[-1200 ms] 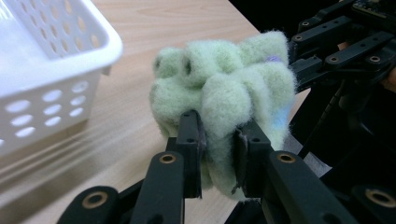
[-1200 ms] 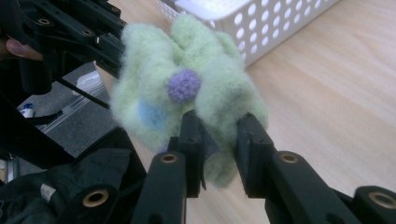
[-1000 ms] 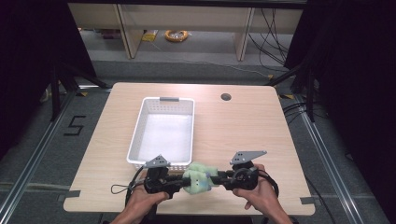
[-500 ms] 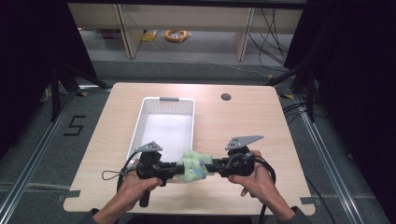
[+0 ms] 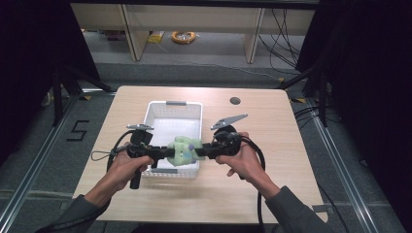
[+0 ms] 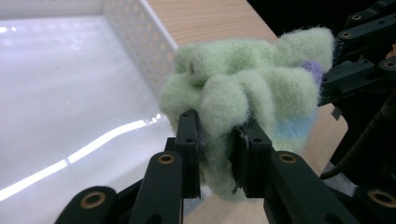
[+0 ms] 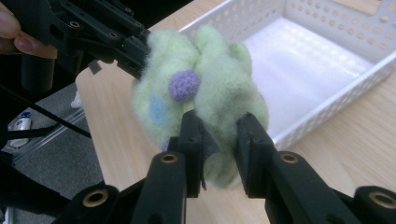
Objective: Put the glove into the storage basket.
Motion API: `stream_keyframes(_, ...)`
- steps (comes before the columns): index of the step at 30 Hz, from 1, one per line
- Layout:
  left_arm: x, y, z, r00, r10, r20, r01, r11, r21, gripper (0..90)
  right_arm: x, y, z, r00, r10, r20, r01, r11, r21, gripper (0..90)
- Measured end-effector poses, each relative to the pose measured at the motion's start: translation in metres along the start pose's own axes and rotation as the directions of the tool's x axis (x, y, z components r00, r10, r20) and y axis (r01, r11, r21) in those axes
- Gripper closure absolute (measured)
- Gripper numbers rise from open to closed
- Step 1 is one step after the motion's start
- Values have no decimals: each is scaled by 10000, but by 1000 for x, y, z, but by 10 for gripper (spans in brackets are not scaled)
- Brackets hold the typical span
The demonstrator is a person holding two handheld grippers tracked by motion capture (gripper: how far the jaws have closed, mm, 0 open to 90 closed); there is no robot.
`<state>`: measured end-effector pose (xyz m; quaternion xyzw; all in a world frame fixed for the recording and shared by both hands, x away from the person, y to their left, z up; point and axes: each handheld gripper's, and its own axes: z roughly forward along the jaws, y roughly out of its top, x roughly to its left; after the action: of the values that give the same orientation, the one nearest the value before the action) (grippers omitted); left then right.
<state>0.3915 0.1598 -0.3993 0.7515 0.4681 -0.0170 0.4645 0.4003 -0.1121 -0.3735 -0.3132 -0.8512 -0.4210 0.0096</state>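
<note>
In the high view, the left gripper (image 5: pixel 164 153) and the right gripper (image 5: pixel 204 149) face each other and each pinches one side of a pale green plush toy (image 5: pixel 183 150), which hangs in the air between them above the near end of the white basket (image 5: pixel 172 103). A second ago the toy and both grippers sat low at the near edge of the wooden table (image 5: pixel 272 141), in front of the basket; since then the pair has risen and travelled forward together, so the toy now stands over the basket's near wall rather than short of it. That suggests the carry is most of the way done and what remains is to bring the toy fully over the basket floor and let go. In the left gripper view, the left gripper (image 6: pixel 218 140) has its jaws clenched into the fleecy toy (image 6: pixel 243 79), with the perforated basket wall (image 6: pixel 140 42) and its shiny white floor just beyond and below. In the right gripper view, the right gripper (image 7: pixel 219 135) likewise bites into the toy (image 7: pixel 205 84), whose purple dot and blue patch face the camera, and the basket (image 7: pixel 327 60) lies open behind it.
</note>
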Motion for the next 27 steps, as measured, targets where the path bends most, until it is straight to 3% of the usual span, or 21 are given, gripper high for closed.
stream_keyframes(9, 41, -2, 6, 9970, -600, -496, 637, 9949, 777, 734, -10, 10, 49, 9979, 639, -84, -632, 9958, 664, 744)
stream_keyframes(16, 61, -7, 17, 9928, -860, -835, 956, 9883, 1191, 731, -18, 9, 77, 9953, 971, -55, -960, 9896, 1074, 743)
stream_keyframes(19, 64, -8, 19, 9904, -798, -1130, 948, 9864, 1346, 731, -20, 8, 84, 9950, 1001, 7, -994, 9870, 1263, 742)
stream_keyframes(22, 66, -10, 21, 9895, -586, -1322, 790, 9848, 1546, 731, -20, 7, 89, 9900, 1391, 243, -1412, 9748, 1728, 738)
stream_keyframes(23, 66, -10, 21, 9891, -428, -1407, 672, 9826, 1733, 730, -21, 7, 92, 9931, 1162, 139, -1169, 9801, 1604, 737)
stream_keyframes(25, 65, -11, 24, 9873, -257, -1568, 536, 9828, 1769, 729, -23, 6, 96, 9942, 1068, 137, -1076, 9792, 1722, 735)
stream_keyframes(27, 66, -12, 26, 9873, -87, -1587, 413, 9782, 2037, 734, -23, 6, 100, 9928, 1174, 249, -1200, 9740, 1920, 734)
